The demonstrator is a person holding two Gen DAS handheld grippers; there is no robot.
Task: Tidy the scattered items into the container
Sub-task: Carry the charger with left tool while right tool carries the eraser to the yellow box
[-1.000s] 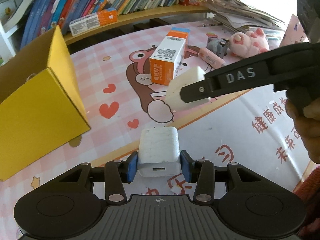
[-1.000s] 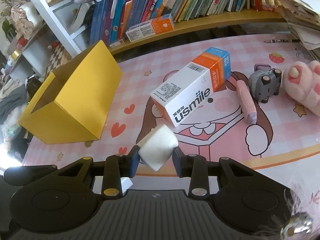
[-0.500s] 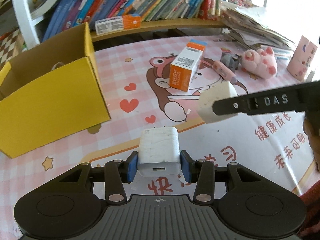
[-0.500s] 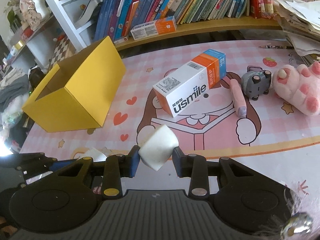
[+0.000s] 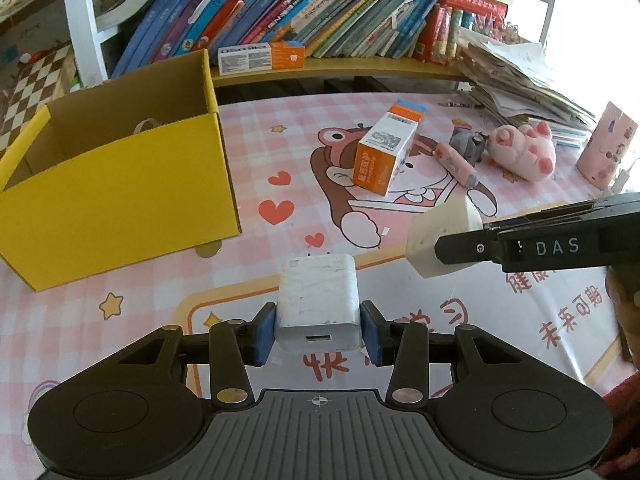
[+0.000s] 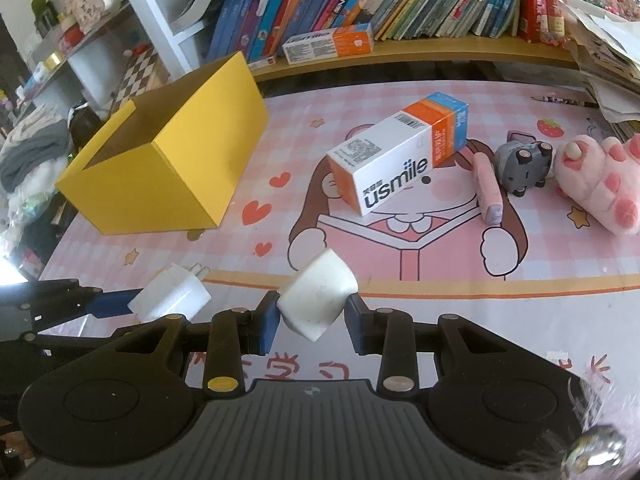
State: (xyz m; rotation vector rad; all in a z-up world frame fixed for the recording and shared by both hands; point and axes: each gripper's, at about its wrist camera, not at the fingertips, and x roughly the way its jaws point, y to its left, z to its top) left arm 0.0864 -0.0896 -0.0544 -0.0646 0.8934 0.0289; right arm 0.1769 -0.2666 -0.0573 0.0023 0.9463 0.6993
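My left gripper (image 5: 318, 334) is shut on a white USB charger (image 5: 318, 300), prongs pointing forward; the charger (image 6: 170, 298) also shows at the lower left of the right wrist view. My right gripper (image 6: 313, 316) is shut on a white rounded block (image 6: 318, 298), which shows in the left wrist view as the block (image 5: 442, 232) held to the right of the charger. The open yellow cardboard box (image 5: 116, 176) stands at the left, its opening up; the box (image 6: 168, 152) lies ahead and left of both grippers. Both held items hang above the pink mat.
An orange and white usmile carton (image 6: 400, 160) lies mid-mat, with a pink tube (image 6: 487, 188), a grey toy (image 6: 522, 164) and a pink plush paw (image 6: 600, 184) to its right. A pink cup (image 5: 608, 146) stands far right. A bookshelf (image 5: 340, 64) and paper stack (image 5: 516, 80) border the back.
Both grippers have drawn back and risen with their items still held, so more of the table and the whole yellow box have come into view.
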